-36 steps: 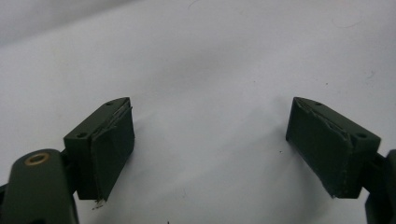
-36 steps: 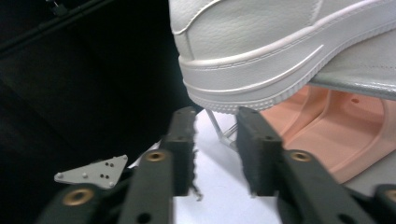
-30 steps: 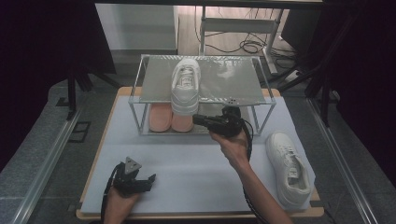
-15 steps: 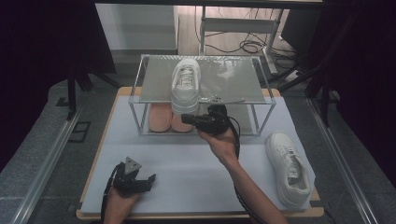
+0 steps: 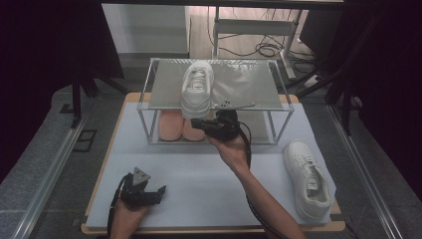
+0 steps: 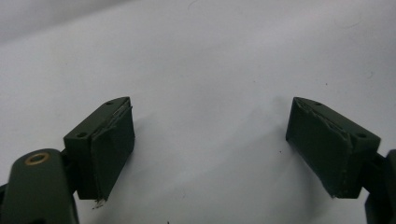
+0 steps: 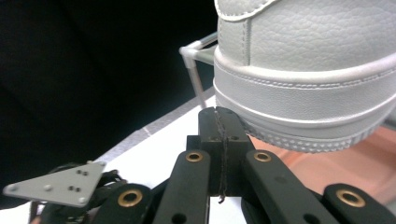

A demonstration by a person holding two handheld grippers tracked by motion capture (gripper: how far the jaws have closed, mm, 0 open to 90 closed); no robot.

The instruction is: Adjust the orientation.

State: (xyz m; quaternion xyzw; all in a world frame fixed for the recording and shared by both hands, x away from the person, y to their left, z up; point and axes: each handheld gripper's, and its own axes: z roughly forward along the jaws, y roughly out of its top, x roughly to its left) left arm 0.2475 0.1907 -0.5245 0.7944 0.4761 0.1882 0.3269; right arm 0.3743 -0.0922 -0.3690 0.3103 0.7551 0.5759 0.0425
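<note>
One white sneaker (image 5: 196, 87) stands on the top shelf of a metal rack (image 5: 249, 84), heel towards me. My right gripper (image 5: 196, 123) is shut with nothing between its jaws, its tip just under the front edge of that shelf, below the heel. In the right gripper view the shut gripper (image 7: 219, 116) sits directly beneath the sneaker's heel sole (image 7: 303, 70); I cannot tell whether they touch. The second white sneaker (image 5: 306, 179) lies on the white mat at the right. My left gripper (image 5: 159, 192) rests open at the front left, and its view has the gripper (image 6: 210, 107) over bare mat.
A pair of pink slippers (image 5: 179, 127) lies on the rack's lower level, left of the right gripper. The rack's corner post (image 7: 194, 70) stands close to the shut jaws. The white mat (image 5: 199, 169) covers a wooden table; dark floor and cables lie beyond.
My right gripper has moved left along the rack's front edge and now sits under the sneaker's heel. The left gripper has stayed in place.
</note>
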